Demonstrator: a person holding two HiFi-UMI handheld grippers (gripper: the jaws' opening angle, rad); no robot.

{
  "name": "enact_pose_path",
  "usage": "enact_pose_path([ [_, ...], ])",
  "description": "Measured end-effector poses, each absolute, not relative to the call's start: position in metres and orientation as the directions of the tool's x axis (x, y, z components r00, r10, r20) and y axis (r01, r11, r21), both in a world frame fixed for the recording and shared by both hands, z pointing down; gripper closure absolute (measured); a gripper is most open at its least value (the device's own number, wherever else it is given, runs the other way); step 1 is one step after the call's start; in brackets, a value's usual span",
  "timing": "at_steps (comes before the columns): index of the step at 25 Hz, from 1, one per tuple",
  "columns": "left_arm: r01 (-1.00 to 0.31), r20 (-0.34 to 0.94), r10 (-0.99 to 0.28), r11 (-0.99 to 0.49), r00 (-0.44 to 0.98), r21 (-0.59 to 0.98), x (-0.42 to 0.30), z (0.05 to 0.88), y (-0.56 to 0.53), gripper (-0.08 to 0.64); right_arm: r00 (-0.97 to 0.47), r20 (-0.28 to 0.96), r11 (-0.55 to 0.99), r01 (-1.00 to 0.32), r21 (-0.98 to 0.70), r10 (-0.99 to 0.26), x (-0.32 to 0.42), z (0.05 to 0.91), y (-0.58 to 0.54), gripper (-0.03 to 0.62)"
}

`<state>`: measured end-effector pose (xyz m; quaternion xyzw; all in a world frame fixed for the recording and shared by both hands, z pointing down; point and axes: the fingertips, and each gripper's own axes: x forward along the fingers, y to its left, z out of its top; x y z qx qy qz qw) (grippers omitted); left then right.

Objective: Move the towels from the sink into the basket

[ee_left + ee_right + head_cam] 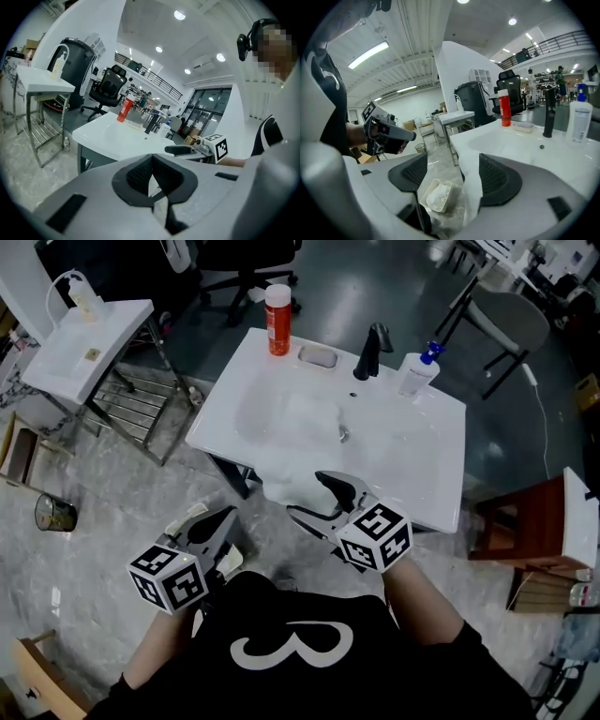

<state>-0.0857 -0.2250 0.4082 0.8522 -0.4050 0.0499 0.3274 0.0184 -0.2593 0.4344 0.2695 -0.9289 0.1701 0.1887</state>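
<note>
A limp, crumpled white cloth towel (472,187) drapes over the front rim of the white rectangular sink (412,456). The right tool (453,161) stands wide apart, with that towel between its jaws, unpinched. The left tool (151,159) is empty, its tips meeting. A second white towel (436,197) lies in the white rectangular basket (440,181) on the floor.

Along the back rim of the sink (412,451) stand a bottle (277,320), soap dish (317,356), faucet (372,351) and pump bottle (417,371), left to right, a towel (472,183) hangs over its front edge at my right gripper (307,493), the basket (423,199) below on the floor.
</note>
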Motion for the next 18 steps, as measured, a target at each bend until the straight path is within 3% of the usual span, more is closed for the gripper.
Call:
enact_pose_path([
  [4, -0.71, 0.35, -0.636, -0.489, 0.688, 0.507, -0.069, 0.406, -0.232, 0.555, -0.751, 0.473, 0.788, -0.591, -0.17, -0.461, 0.039, 0.443, -0.279, 0.262],
  [11, -0.704, 0.355, -0.624, -0.499, 0.696, 0.505, -0.067, 0.409, -0.257, 0.555, -0.693, 0.571, 0.804, -0.588, -0.094, -0.44, 0.045, 0.471, -0.313, 0.193],
  [18, -0.702, 0.367, -0.615, -0.486, 0.698, 0.52, -0.073, 0.416, -0.287, 0.555, -0.628, 0.674, 0.79, -0.604, -0.106, -0.389, 0.047, 0.512, -0.344, 0.186],
])
